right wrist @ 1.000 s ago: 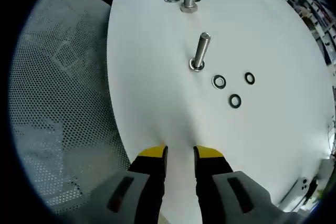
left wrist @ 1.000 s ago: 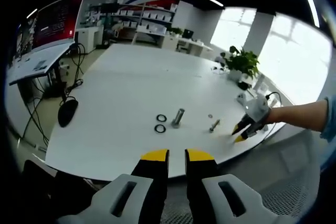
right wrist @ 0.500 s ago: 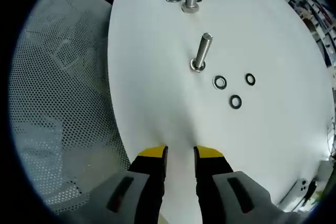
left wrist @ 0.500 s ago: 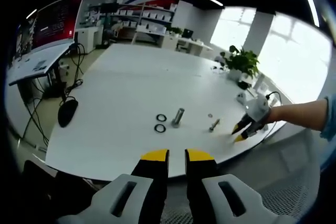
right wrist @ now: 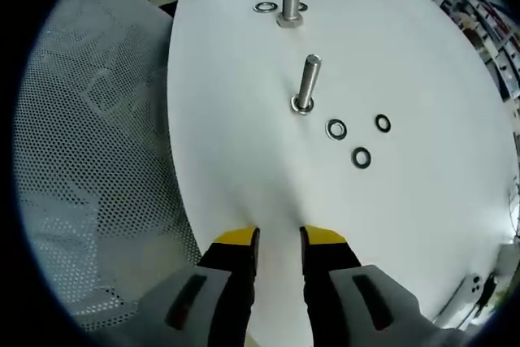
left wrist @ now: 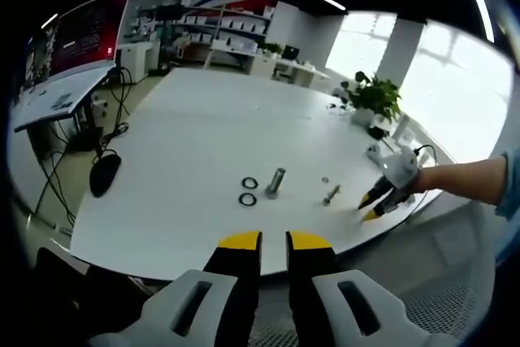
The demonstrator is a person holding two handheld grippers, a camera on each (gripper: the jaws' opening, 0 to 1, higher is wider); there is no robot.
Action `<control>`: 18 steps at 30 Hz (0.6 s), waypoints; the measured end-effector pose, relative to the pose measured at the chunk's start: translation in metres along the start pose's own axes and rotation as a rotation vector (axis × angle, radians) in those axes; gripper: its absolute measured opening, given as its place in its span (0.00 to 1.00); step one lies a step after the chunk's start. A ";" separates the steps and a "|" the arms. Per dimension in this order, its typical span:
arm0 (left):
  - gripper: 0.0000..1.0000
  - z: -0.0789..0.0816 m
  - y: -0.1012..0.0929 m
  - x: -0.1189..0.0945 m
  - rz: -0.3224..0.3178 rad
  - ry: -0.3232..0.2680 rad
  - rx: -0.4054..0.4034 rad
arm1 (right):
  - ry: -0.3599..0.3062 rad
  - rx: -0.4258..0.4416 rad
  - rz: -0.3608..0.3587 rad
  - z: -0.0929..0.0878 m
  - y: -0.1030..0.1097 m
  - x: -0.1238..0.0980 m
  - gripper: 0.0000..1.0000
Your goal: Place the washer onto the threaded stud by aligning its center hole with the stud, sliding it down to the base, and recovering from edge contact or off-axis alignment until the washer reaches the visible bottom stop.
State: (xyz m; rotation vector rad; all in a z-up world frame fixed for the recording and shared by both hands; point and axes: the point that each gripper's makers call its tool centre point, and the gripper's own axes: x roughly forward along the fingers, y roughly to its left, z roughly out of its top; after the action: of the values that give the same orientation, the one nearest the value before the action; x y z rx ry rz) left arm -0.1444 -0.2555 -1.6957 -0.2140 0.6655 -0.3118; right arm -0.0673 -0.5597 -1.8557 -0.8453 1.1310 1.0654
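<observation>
Little is changed in the left gripper view since the earlier frames; in the right gripper view the studs and washers are seen shifted slightly, consistent with a small camera move, not a move of the things.

Left gripper view, left to right: a dark mouse (left wrist: 104, 173) and cables are seen off the white surface (left wrist: 203, 132). Two washers (left wrist: 249, 190) lie flat near mid-surface, just beside an upright larger stud (left wrist: 275, 182). A smaller stud (left wrist: 331, 194) stands further right, with a small washer (left wrist: 325, 178) near it. The right claw (left wrist: 373, 203) is held at the surface's right edge, tips pointed down; a sleeve and forearm (left wrist: 471, 180) lead off behind it. A potted plant (left wrist: 375, 99) stands at the far side. The left claw (left wrist: 273, 240) is held off the near edge, jaws parted by a narrow gap, nothing between them.

Right gripper view, left to right: perforated grey flooring (right wrist: 89, 168) is seen beside the surface (right wrist: 244, 119). The larger stud (right wrist: 290, 2) stands at the top with a washer (right wrist: 265, 7) beside it. The smaller stud (right wrist: 305, 84) stands upright nearer. Three loose washers (right wrist: 336, 129) (right wrist: 383, 123) (right wrist: 361, 157) lie flat to its right, none on a stud. The right claw (right wrist: 279, 237) hovers over the near surface, jaws slightly apart and empty.
</observation>
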 end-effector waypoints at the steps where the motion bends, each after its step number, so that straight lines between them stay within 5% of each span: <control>1: 0.09 0.000 0.000 0.000 0.000 0.000 0.000 | 0.000 -0.001 -0.002 0.000 0.000 0.000 0.23; 18: 0.09 0.000 0.000 0.000 -0.001 0.001 0.002 | 0.000 0.039 -0.014 0.002 0.000 0.000 0.23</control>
State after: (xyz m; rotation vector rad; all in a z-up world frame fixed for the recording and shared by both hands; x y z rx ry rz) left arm -0.1443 -0.2556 -1.6953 -0.2120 0.6656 -0.3131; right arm -0.0665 -0.5578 -1.8554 -0.8210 1.1409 1.0286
